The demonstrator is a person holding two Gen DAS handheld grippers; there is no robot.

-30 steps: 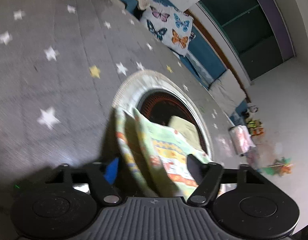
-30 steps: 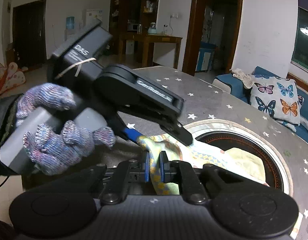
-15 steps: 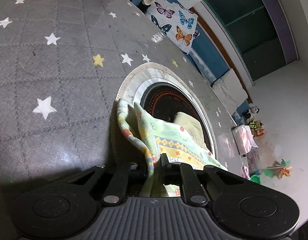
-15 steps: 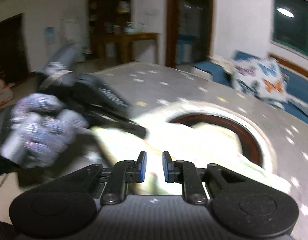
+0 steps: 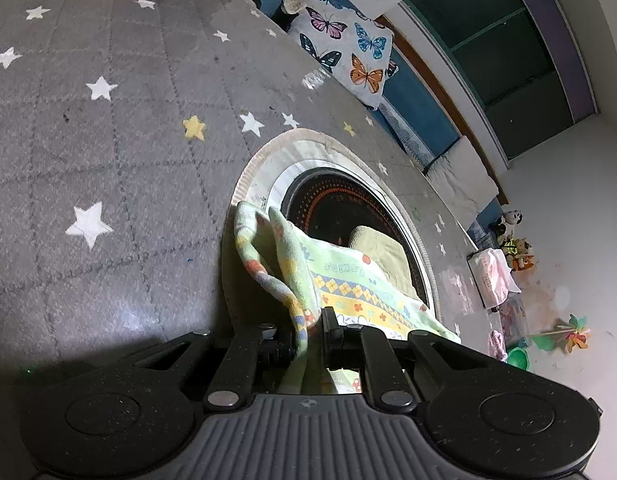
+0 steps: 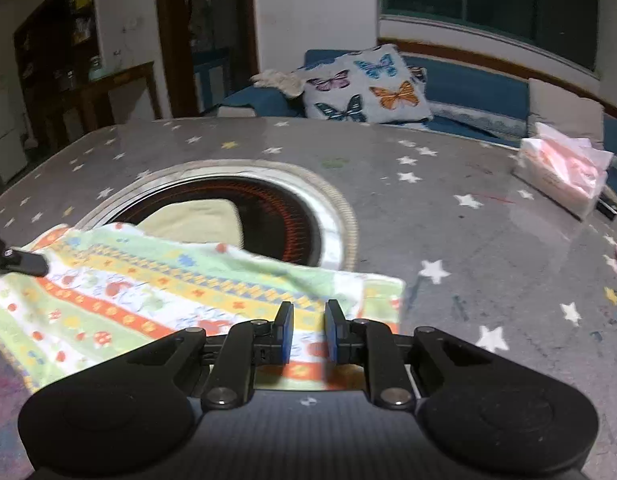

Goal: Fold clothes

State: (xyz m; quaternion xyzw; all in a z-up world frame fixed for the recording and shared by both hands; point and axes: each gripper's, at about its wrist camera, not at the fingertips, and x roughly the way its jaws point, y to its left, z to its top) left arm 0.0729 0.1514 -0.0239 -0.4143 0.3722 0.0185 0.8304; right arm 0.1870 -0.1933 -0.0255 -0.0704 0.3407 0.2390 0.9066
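Note:
A light green patterned cloth (image 5: 340,280) with orange and yellow bands lies on the grey star-print table, partly over a round dark recess (image 5: 348,208). My left gripper (image 5: 310,328) is shut on the cloth's near corner, bunching it upward. In the right wrist view the cloth (image 6: 156,280) is spread flat to the left. My right gripper (image 6: 307,334) hovers over its right end, jaws slightly apart with nothing between them. The left gripper's fingertip (image 6: 26,262) shows at the cloth's left edge. A pale yellow garment (image 6: 196,220) lies in the recess.
A pink tissue pack (image 6: 564,172) sits at the table's far right. A butterfly cushion (image 6: 364,88) rests on a blue sofa behind the table. Toys (image 5: 516,248) lie on the floor to the right. The round recess (image 6: 276,216) has a pale rim.
The left gripper closed on the cloth's corner. The right gripper let go of the cloth, opened a little and swung right along it to its other end.

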